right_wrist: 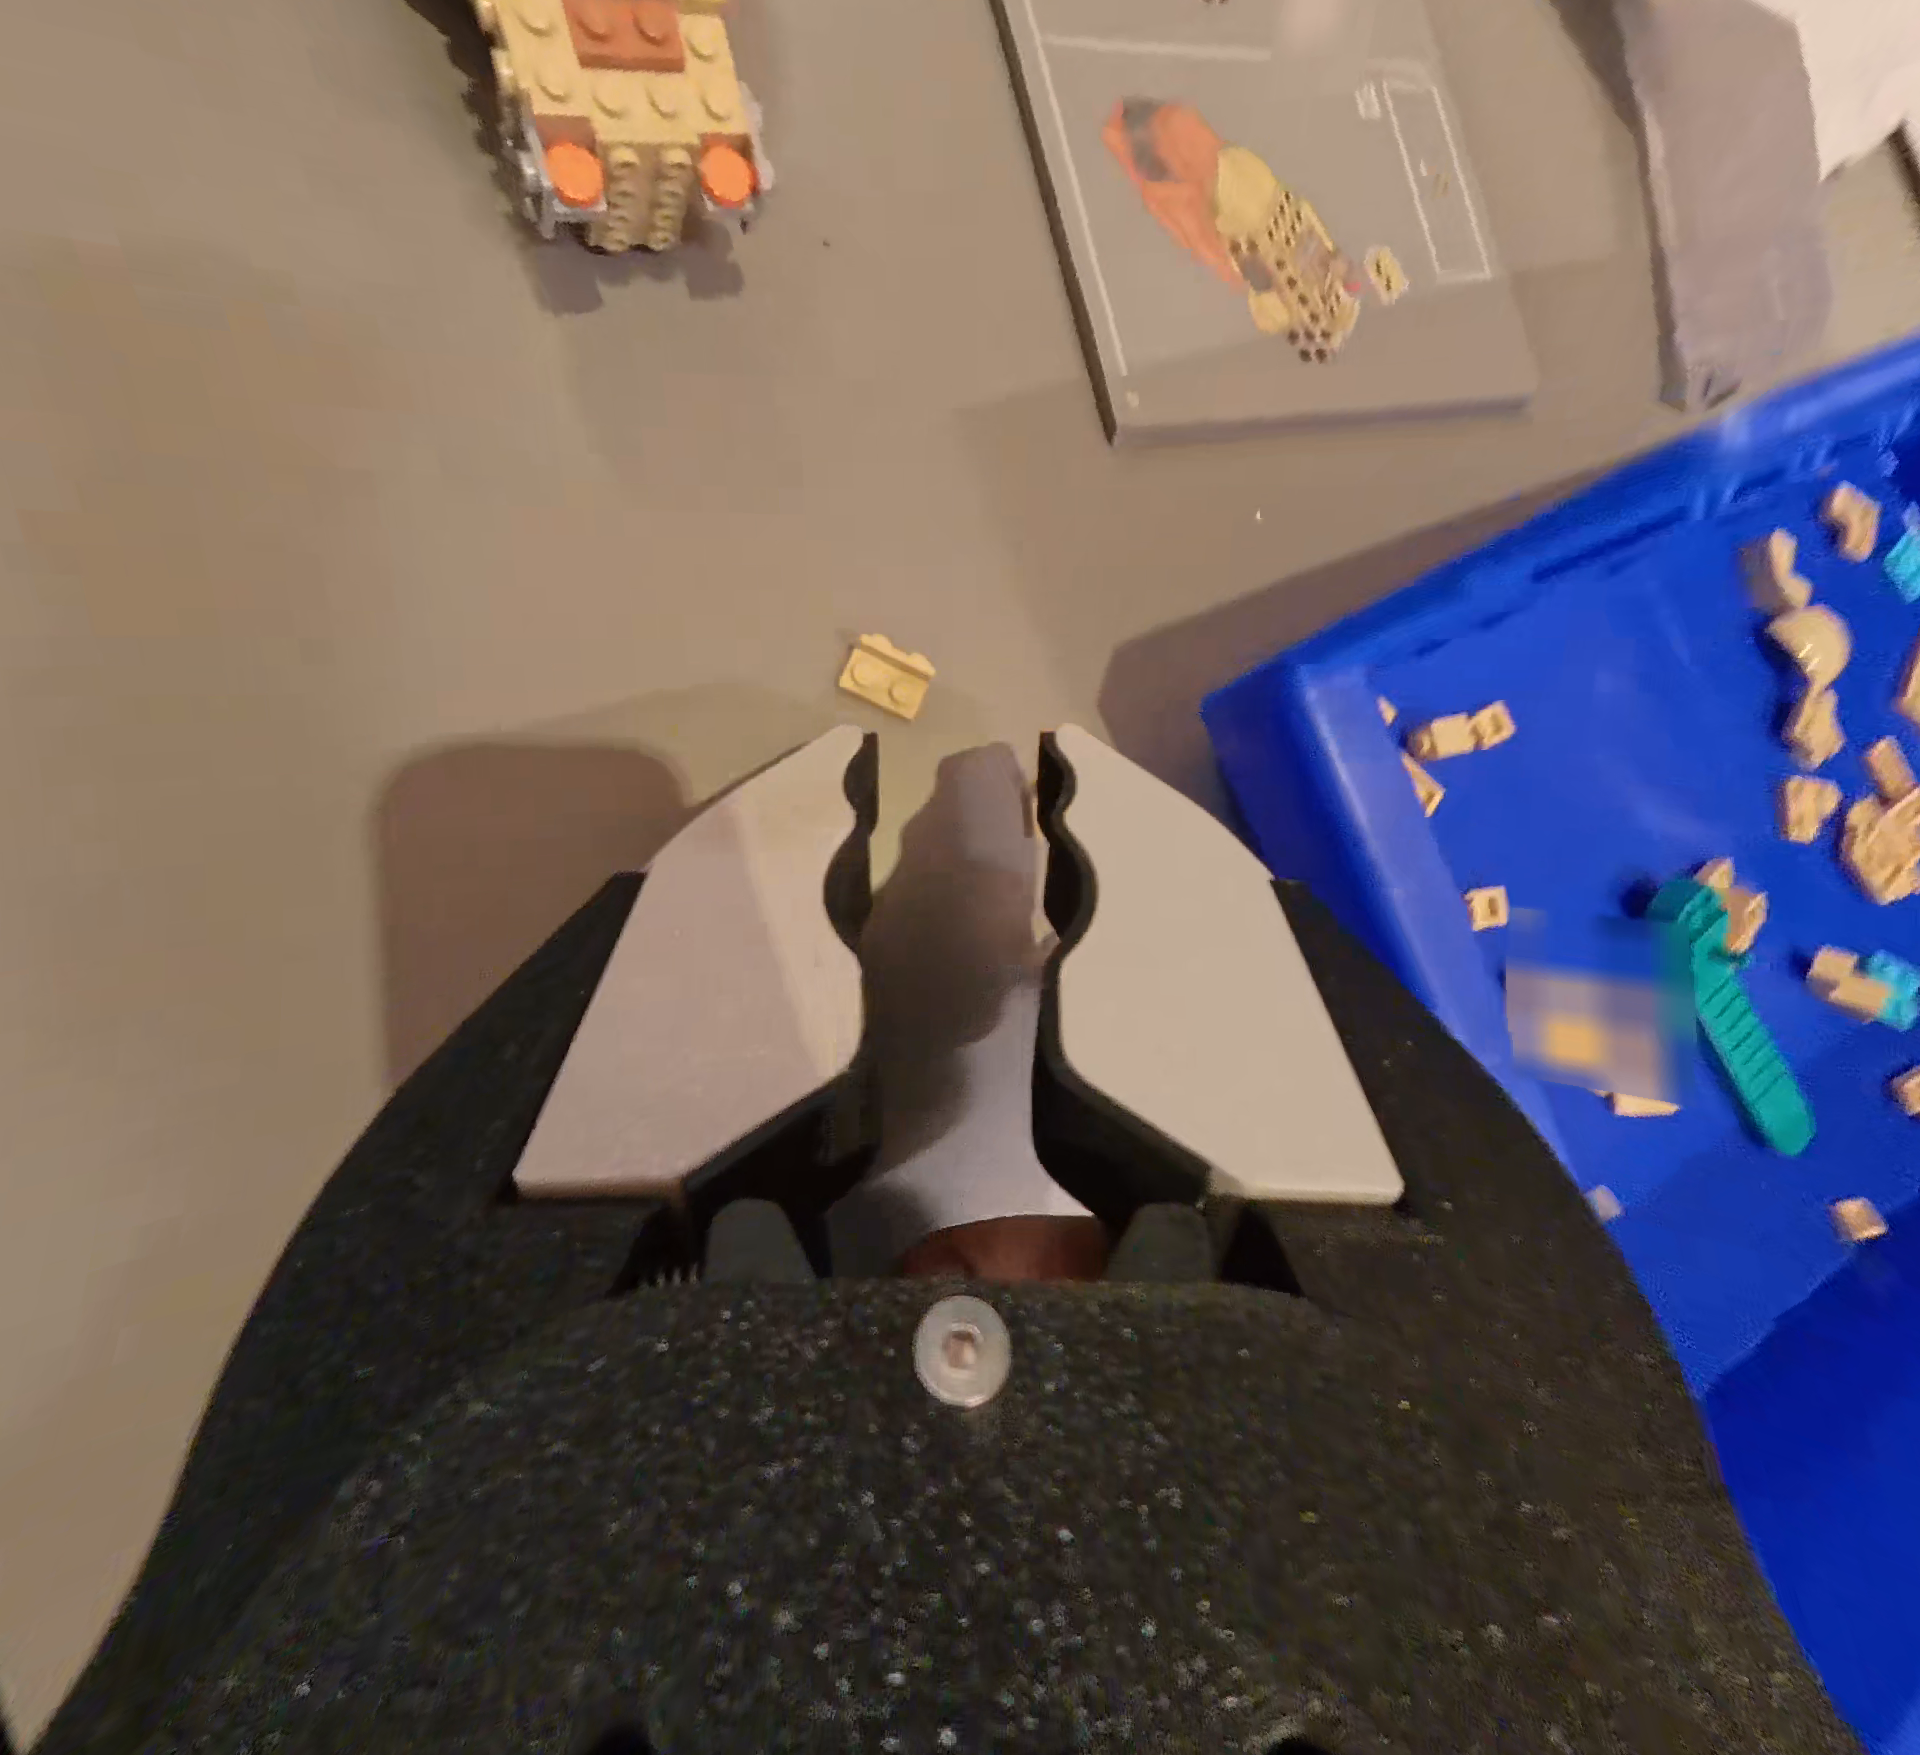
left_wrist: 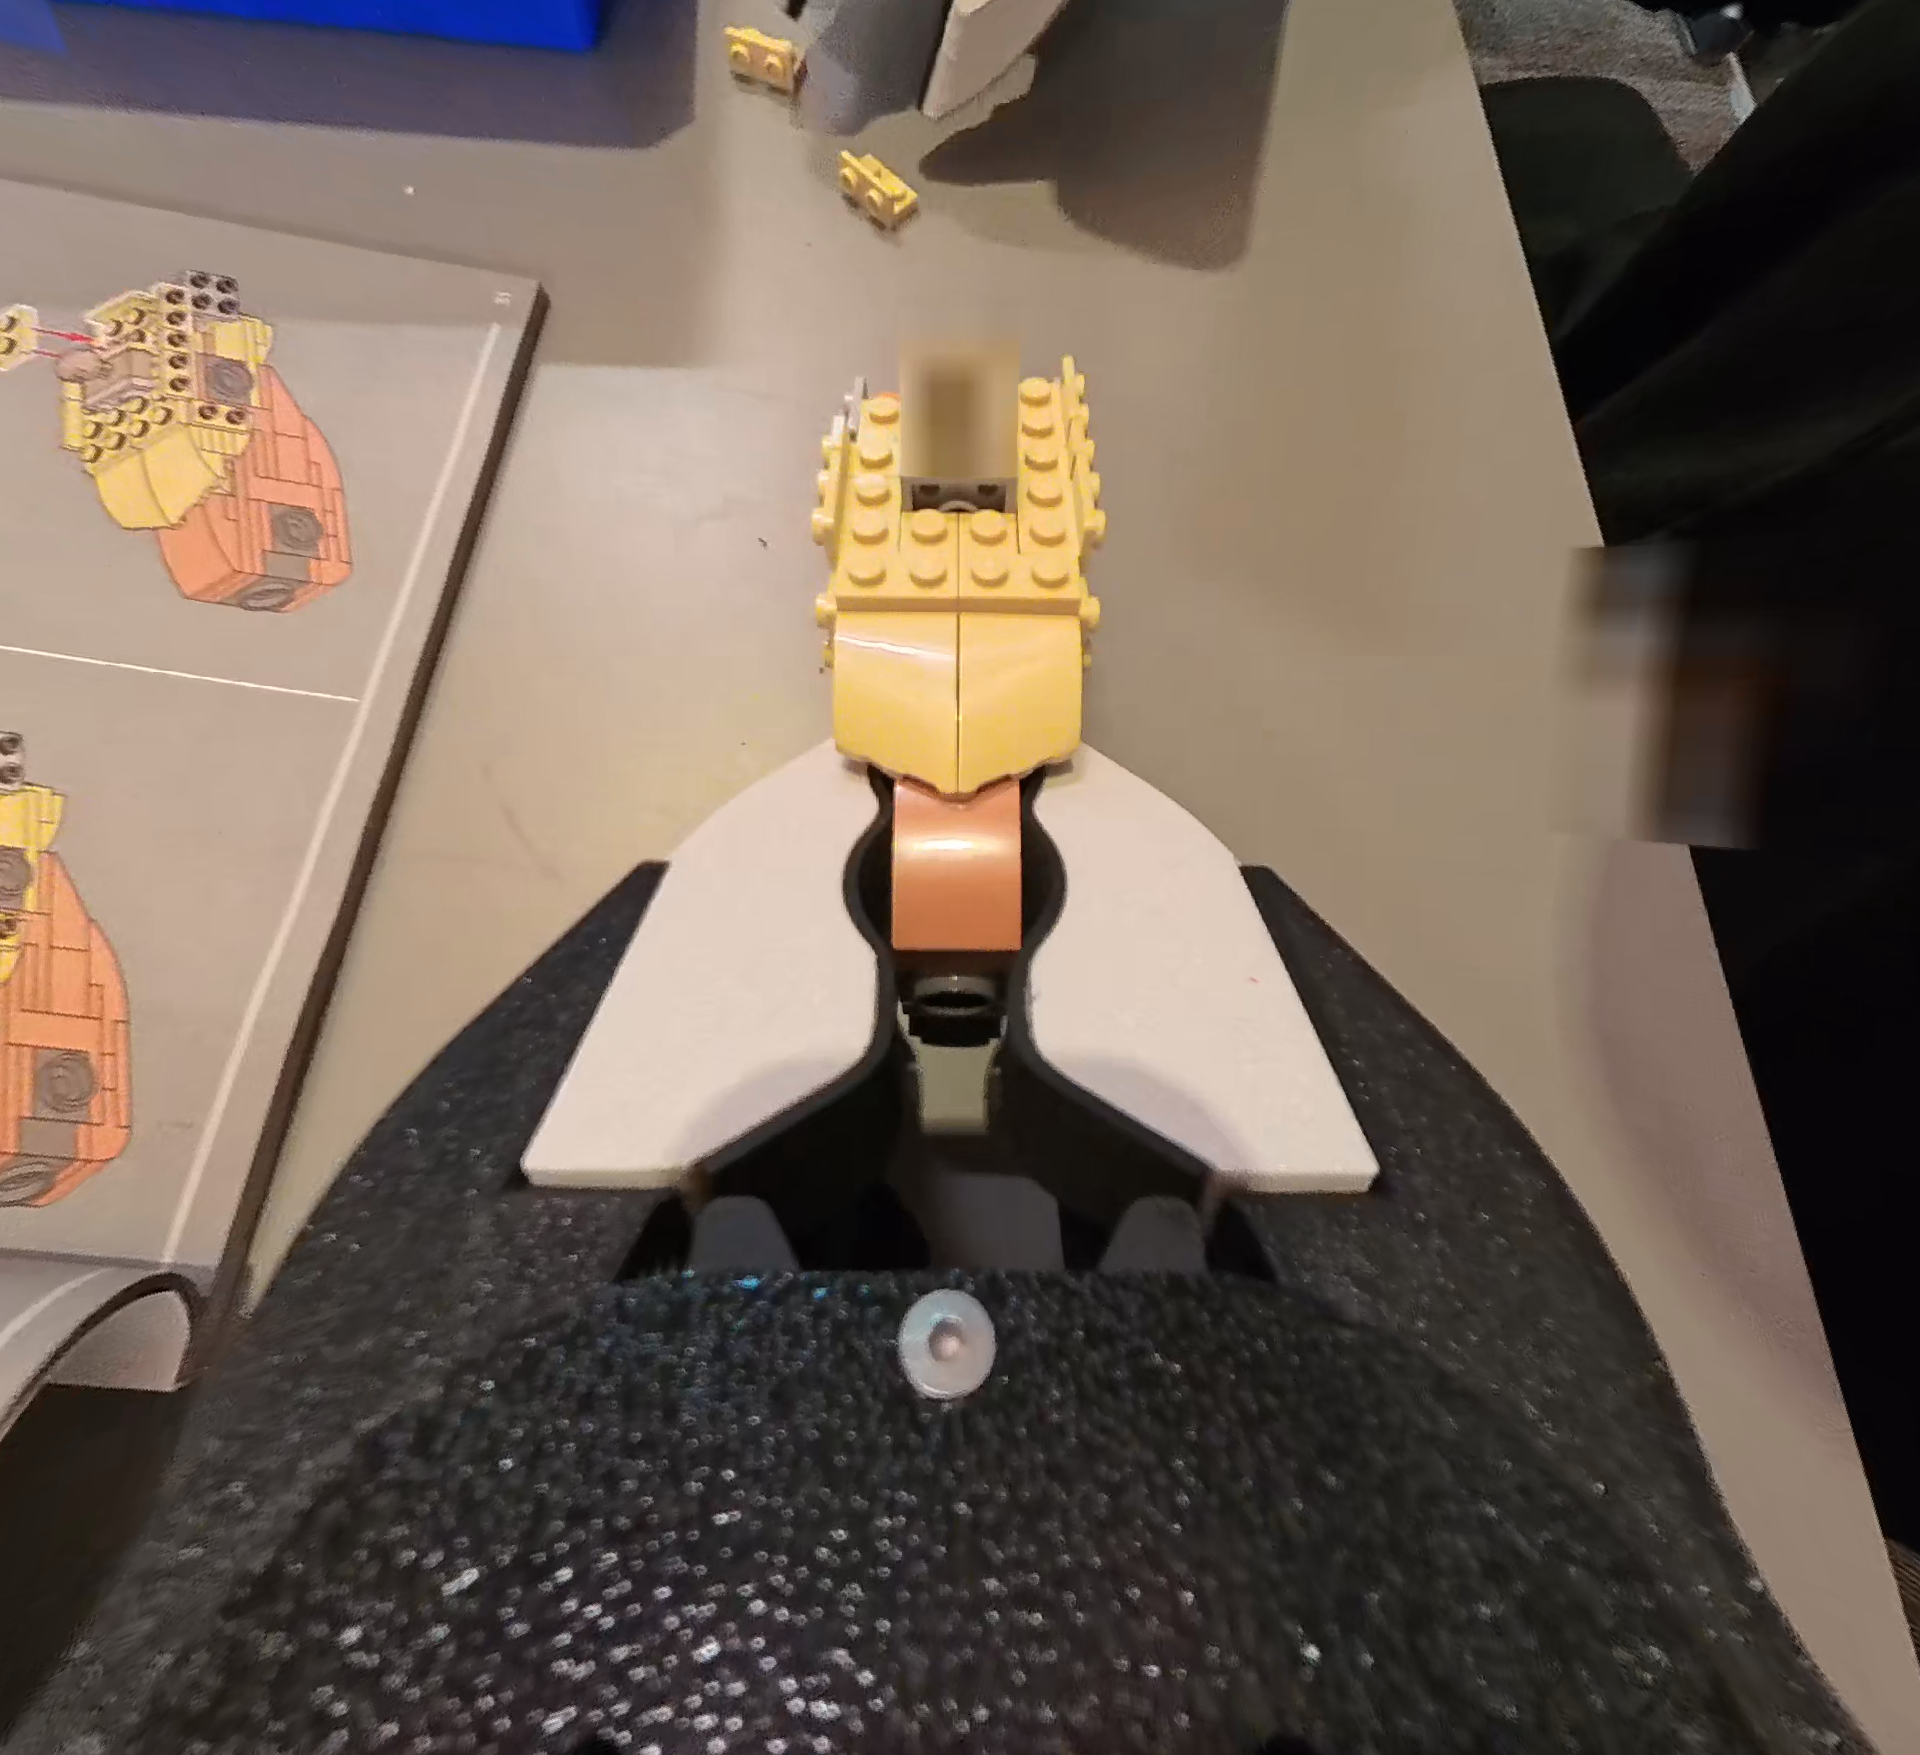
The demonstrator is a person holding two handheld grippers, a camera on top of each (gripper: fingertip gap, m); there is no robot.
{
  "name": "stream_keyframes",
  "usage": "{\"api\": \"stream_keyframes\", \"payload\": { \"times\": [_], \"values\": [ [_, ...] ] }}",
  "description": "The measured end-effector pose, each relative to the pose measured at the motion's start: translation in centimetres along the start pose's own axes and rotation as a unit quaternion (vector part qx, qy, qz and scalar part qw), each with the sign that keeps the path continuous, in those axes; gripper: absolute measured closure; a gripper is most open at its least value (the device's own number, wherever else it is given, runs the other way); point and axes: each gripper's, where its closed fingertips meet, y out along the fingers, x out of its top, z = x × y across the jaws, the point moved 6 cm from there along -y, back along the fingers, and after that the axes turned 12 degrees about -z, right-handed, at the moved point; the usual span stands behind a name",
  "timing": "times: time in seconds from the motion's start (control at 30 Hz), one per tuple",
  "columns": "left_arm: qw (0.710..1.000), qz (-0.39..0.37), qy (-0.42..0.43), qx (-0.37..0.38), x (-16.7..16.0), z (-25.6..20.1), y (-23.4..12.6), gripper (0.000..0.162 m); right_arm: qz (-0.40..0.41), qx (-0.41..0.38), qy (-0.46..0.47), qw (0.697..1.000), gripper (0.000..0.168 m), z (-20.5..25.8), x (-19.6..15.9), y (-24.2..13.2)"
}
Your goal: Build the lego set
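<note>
The right gripper (right_wrist: 956, 755) hangs low over the grey table (right_wrist: 312, 562) with its jaws parted by a modest gap and nothing between them; only its own shadow lies there. Just beyond the fingertips, slightly to the left of the gap's centre line, lies a small tan plate (right_wrist: 885, 691), flat on the table, its long axis running roughly across the gripper's line and a little skewed. A short forward reach with a slight leftward correction would likely bring the jaws astride it, closing along its length unless the wrist turns. The blue bin (right_wrist: 1558, 874) of loose pieces sits close on the right. The left gripper (left_wrist: 956, 770) is closed on the orange rear end of the yellow model (left_wrist: 956, 562), whose long axis points straight away from it, resting on or just above the table. Farther off in the left wrist view lie two tan plates, the nearer one (left_wrist: 878, 188) being closest to the right gripper's fingers (left_wrist: 977, 22), so the right hand is the nearer. The instruction booklet (left_wrist: 260, 666) lies open to the left.
</note>
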Motion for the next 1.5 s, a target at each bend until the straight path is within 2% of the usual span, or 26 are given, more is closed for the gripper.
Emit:
{"api": "stream_keyframes", "payload": {
  "times": [0.07, 0.13, 0.23, 0.33, 0.47, 0.73, 0.83, 0.93, 1.07, 1.2, 1.3, 1.4, 1.5],
  "values": [
    [1.0, 0.003, -0.002, -0.006, -0.1, -0.1, -0.1, 0.144, 0.002, 0.004, -0.042, 0.999, 0.14, -0.1, 0.4, 0.5],
    [1.0, 0.004, -0.001, -0.014, -0.2, -0.3, -0.2, 0.144, 0.001, 0.02, -0.08, 0.997, 0.157, -0.1, 0.6, 1.0],
    [1.0, 0.005, 0.002, -0.022, -0.3, -0.5, -0.4, 0.144, -0.001, 0.064, -0.103, 0.993, 0.168, 0.1, 0.9, 1.5],
    [1.0, 0.007, 0.004, -0.027, -0.4, -0.6, -0.5, 0.144, 0.021, 0.114, -0.097, 0.988, 0.168, 0.5, 0.8, 1.7],
    [0.999, 0.008, 0.005, -0.032, -0.5, -0.7, -0.6, 0.144, 0.023, 0.128, -0.102, 0.986, 0.166, 0.8, 1.0, 1.8],
    [0.999, 0.011, 0.018, -0.028, -0.6, -0.7, -0.8, 0.143, -0.083, 0.138, -0.055, 0.985, 0.159, 1.7, 4.3, 1.5],
    [0.999, 0.02, 0.039, -0.018, -0.8, -0.6, -0.8, 0.14, -0.078, 0.109, -0.064, 0.989, 0.158, 2.5, 5.6, 3.0],
    [0.998, 0.031, 0.05, -0.001, -1.1, -0.3, -1.1, 0.134, -0.046, 0.073, -0.1, 0.991, 0.159, 2.6, 6.2, 4.8],
    [0.997, 0.047, 0.049, 0.032, -1.5, 0.0, -2.0, 0.126, -0.038, 0.082, -0.124, 0.988, 0.16, 3.4, 6.8, 6.1],
    [0.991, 0.066, 0.041, 0.112, -2.4, -0.6, -4.2, 0.124, -0.031, 0.084, -0.132, 0.987, 0.166, 3.4, 6.8, 6.4],
    [0.987, 0.032, 0.028, 0.154, -2.6, -2.6, -5.4, 0.131, -0.031, 0.09, -0.137, 0.986, 0.167, 3.8, 6.8, 6.4],
    [0.991, -0.015, 0.017, 0.131, -2.3, -5.4, -4.8, 0.139, -0.027, 0.101, -0.145, 0.984, 0.167, 4.4, 6.8, 6.5],
    [0.993, -0.032, 0.027, 0.113, -1.5, -6.7, -3.2, 0.136, -0.03, 0.112, -0.146, 0.983, 0.167, 5.1, 7.0, 6.5]
  ]
}}
